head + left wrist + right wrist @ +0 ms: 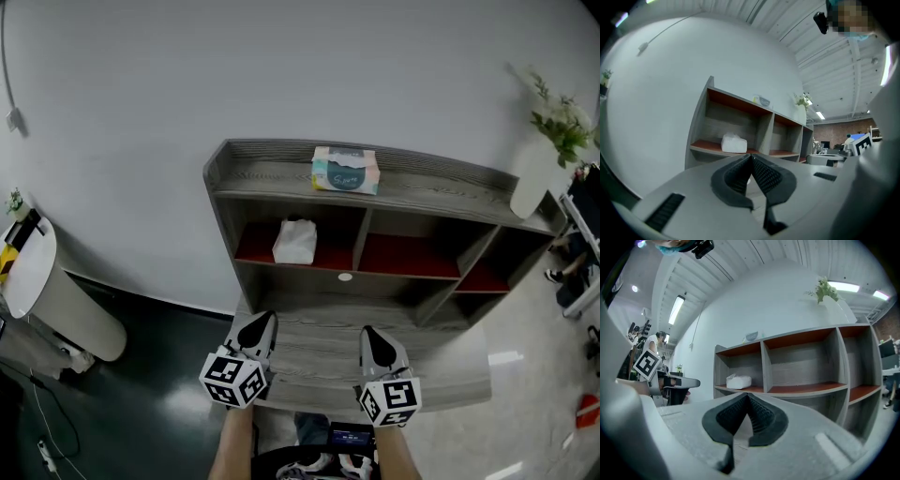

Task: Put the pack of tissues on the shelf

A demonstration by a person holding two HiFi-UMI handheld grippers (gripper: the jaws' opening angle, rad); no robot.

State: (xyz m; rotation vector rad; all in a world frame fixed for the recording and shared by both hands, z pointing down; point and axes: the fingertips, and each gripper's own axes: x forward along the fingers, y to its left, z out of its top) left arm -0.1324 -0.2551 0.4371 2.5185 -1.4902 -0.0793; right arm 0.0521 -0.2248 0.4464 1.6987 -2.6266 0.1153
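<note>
Your left hand-held gripper (265, 321) (751, 157) is pinched fully closed, with nothing between its ribbed black pads. Your right hand-held gripper (368, 332) (747, 397) is likewise closed and empty. Both point level over the grey wood-grain worktop (319, 354) just beneath them.

Ahead stands the grey wooden shelf (427, 180) (764, 136) (762, 366) with red-brown compartment floors. A soft white pack of tissues (294, 242) (734, 143) (739, 381) sits in its left compartment, straight ahead of your left hand-held gripper. A teal-and-white printed tissue pack (345, 171) (761, 100) (751, 336) lies on the top board, above and ahead, between the two. A white vase of green sprigs (536, 173) (826, 290) stands far right of your right hand-held gripper.
</note>
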